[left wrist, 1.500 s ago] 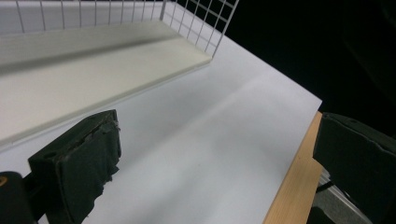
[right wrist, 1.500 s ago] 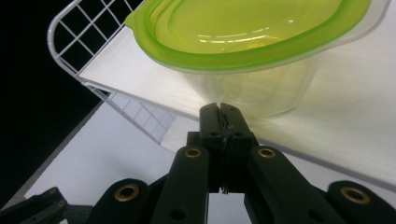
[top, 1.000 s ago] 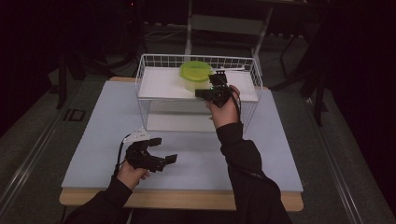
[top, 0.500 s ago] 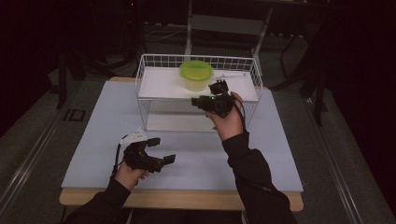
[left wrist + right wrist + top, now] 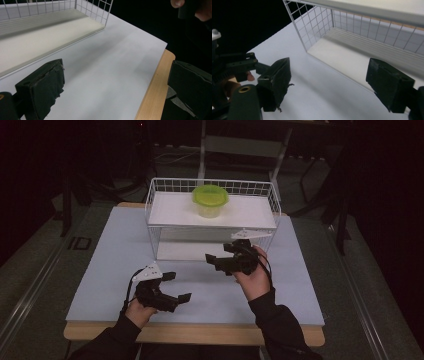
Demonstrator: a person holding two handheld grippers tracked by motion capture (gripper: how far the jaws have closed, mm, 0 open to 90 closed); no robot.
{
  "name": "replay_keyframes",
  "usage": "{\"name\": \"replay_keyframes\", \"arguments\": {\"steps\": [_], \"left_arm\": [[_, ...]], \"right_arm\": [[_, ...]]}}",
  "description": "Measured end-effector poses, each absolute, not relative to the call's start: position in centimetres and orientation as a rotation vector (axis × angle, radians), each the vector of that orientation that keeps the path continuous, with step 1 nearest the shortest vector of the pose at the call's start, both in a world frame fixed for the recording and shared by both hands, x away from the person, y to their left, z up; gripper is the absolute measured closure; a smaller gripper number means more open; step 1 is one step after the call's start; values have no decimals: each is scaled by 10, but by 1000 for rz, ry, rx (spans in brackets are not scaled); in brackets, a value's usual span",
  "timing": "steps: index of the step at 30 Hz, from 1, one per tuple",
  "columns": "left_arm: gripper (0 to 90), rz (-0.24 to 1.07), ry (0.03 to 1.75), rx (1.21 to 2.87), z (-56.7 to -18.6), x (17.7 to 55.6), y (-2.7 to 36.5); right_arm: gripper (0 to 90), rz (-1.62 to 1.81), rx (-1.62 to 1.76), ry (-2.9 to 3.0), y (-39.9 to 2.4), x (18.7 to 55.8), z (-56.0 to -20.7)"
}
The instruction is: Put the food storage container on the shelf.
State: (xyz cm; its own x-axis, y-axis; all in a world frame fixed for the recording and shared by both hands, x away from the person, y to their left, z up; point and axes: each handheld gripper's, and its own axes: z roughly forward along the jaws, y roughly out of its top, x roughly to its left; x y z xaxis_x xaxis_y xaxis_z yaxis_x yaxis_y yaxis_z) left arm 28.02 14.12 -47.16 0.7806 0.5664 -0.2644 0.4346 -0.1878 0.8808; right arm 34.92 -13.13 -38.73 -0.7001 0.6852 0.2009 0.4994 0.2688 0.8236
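Both grippers, left (image 5: 179, 287) and right (image 5: 216, 262), gape empty; the light, stiff plastic tub (image 5: 210, 200) on the far rack (image 5: 165, 211) probably grips best at its rim.

Beside the table's left edge, the grey floor (image 5: 80, 243) bears a dark marking that reads roughly as "ID". Nothing else legible appears on the rack, container or grippers.

The right tongs (image 5: 216, 257) sit in a raised hand, their jaws just opened wide with nothing between them. The left tongs (image 5: 177, 286) rest low, jaws spread apart and empty.
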Motion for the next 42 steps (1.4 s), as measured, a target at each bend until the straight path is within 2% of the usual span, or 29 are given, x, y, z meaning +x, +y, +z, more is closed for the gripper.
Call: {"name": "replay_keyframes", "arguments": {"steps": [27, 42], "left_arm": [[20, 139, 735, 1832, -474, 278, 140], [19, 132, 720, 1833, -476, 277, 140]], "right_arm": [[191, 1324, 1077, 2376, -170, 317, -454], [182, 1299, 1039, 2370, -192, 295, -466]]}}
